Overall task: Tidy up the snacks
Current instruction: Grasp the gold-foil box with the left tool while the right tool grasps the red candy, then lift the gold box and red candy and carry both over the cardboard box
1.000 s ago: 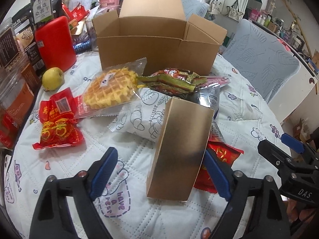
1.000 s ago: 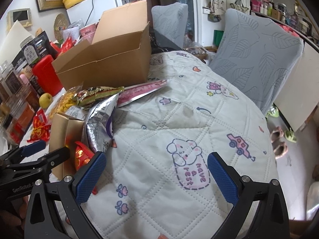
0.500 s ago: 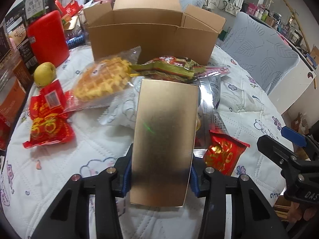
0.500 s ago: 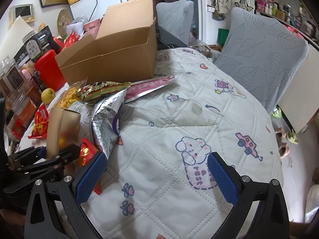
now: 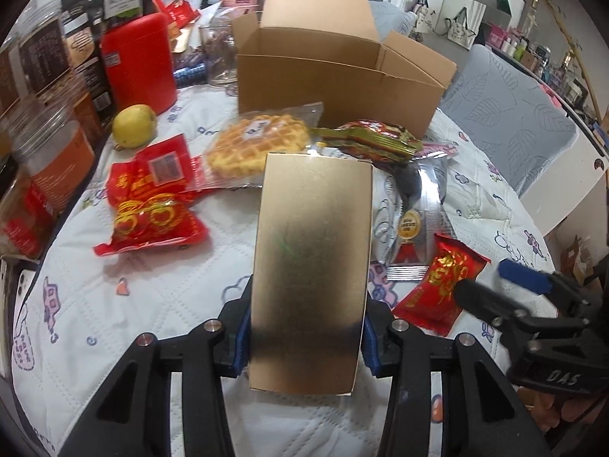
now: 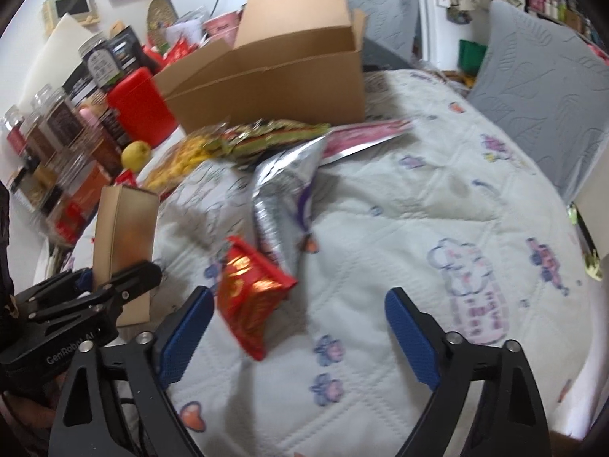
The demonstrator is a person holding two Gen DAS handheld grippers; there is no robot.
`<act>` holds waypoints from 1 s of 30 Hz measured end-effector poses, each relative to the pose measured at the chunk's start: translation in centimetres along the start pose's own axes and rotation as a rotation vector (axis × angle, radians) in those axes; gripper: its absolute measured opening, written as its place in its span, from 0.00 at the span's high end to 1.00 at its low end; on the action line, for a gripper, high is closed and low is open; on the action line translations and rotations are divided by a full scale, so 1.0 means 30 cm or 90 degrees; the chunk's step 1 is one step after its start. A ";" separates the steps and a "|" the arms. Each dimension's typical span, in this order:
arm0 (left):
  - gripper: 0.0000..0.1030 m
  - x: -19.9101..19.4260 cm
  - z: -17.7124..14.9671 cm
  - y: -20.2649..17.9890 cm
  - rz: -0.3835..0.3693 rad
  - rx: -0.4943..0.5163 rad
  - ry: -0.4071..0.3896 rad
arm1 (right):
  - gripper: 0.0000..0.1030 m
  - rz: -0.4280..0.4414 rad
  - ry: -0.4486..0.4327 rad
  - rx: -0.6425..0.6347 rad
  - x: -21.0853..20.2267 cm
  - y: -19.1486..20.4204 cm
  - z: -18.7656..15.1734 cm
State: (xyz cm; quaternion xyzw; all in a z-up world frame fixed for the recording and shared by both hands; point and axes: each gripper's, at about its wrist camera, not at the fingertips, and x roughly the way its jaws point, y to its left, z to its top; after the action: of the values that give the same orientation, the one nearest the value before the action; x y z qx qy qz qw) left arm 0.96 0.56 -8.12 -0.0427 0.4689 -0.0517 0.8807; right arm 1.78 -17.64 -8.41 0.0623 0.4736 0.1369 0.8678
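— Changed in the last second?
— Left tongs point(image 5: 304, 337) gone from spread wide to clamped on the gold box point(image 5: 312, 270); box lifted upright off the quilted surface point(image 5: 160, 297), short of the open cardboard carton point(image 5: 335, 76).
— Meaning for the task?
— Probably pick done, drop into the carton next.
— Right tongs point(image 6: 298, 327)?
— Wide, gripping nothing, hovering by the red candy packet point(image 6: 251, 297).
— Readable writing?
— "DAS" and "GenRobot.AI" on the tools; "have a rest" on the quilt. Jar labels too small.

The left gripper point(image 5: 304, 337) has closed its jaws on the gold box point(image 5: 312, 266), lifting it.
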 end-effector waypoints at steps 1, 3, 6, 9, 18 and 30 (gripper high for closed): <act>0.57 -0.003 -0.002 0.008 0.000 -0.003 -0.001 | 0.17 0.005 0.008 -0.002 0.010 0.010 -0.003; 0.57 -0.009 -0.006 0.021 0.001 -0.008 -0.003 | 0.19 0.014 0.021 -0.004 0.030 0.029 -0.010; 0.57 -0.013 -0.012 0.041 0.004 -0.018 -0.004 | 0.25 0.025 0.037 -0.013 0.056 0.053 -0.018; 0.57 -0.015 -0.017 0.057 0.005 -0.026 -0.002 | 0.32 0.035 0.035 -0.023 0.066 0.074 -0.020; 0.57 -0.023 -0.018 0.080 0.005 -0.032 -0.008 | 0.71 0.023 0.031 -0.025 0.079 0.081 -0.023; 0.57 -0.048 -0.013 0.025 -0.011 0.003 -0.016 | 0.73 0.077 0.026 -0.032 0.028 0.071 -0.050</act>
State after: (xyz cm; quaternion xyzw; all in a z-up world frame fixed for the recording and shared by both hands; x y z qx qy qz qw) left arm -0.12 1.47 -7.23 -0.0454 0.4570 -0.0599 0.8863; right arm 0.57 -15.39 -9.40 0.0664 0.4828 0.2024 0.8494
